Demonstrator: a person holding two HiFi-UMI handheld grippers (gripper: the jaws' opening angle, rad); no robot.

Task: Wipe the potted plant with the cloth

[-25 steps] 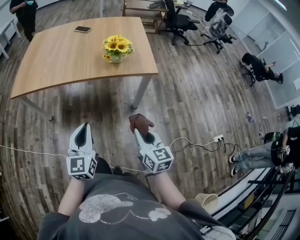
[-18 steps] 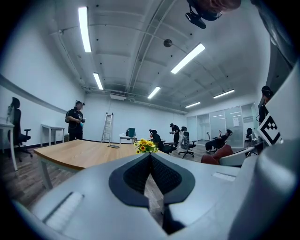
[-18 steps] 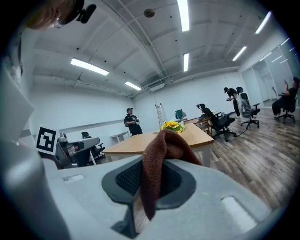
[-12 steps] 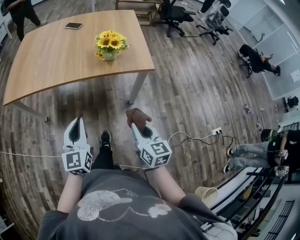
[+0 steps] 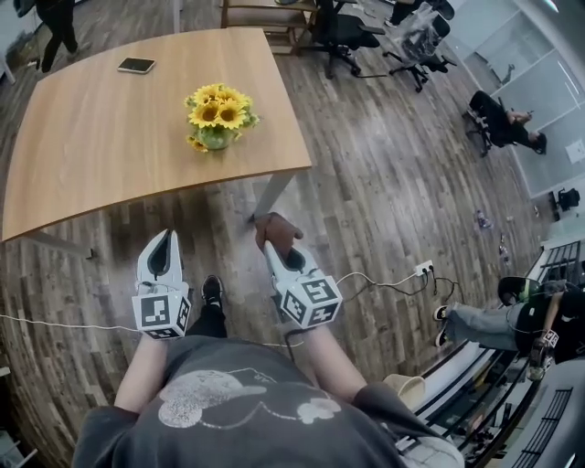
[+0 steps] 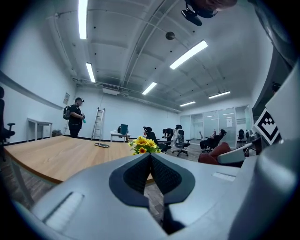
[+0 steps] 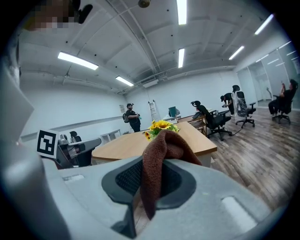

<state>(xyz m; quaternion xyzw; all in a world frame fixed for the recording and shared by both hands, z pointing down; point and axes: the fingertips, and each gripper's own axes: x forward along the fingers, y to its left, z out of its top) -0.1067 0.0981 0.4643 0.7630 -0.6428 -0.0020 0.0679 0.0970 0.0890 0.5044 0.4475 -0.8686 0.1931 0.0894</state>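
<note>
A potted plant [image 5: 218, 114] with yellow sunflowers in a green pot stands on the wooden table [image 5: 101, 137], near its right side. It also shows ahead as the plant [image 6: 144, 145] in the left gripper view and the plant [image 7: 161, 126] in the right gripper view. My right gripper [image 5: 276, 245] is shut on a brown cloth [image 5: 274, 230], which drapes over the jaws as the cloth [image 7: 159, 161]. My left gripper [image 5: 161, 249] is shut and empty. Both hang over the floor, short of the table's front edge.
A dark phone [image 5: 135, 65] lies at the table's far left. Office chairs [image 5: 343, 32] stand behind the table. People sit at the right [image 5: 507, 123]; one person [image 5: 57, 23] stands at the far left. A white cable and power strip [image 5: 422, 269] lie on the floor.
Both grippers have moved forward toward the table with the person's step. The table and plant sit closer to the grippers. Both grippers stay shut, the right one on the cloth.
</note>
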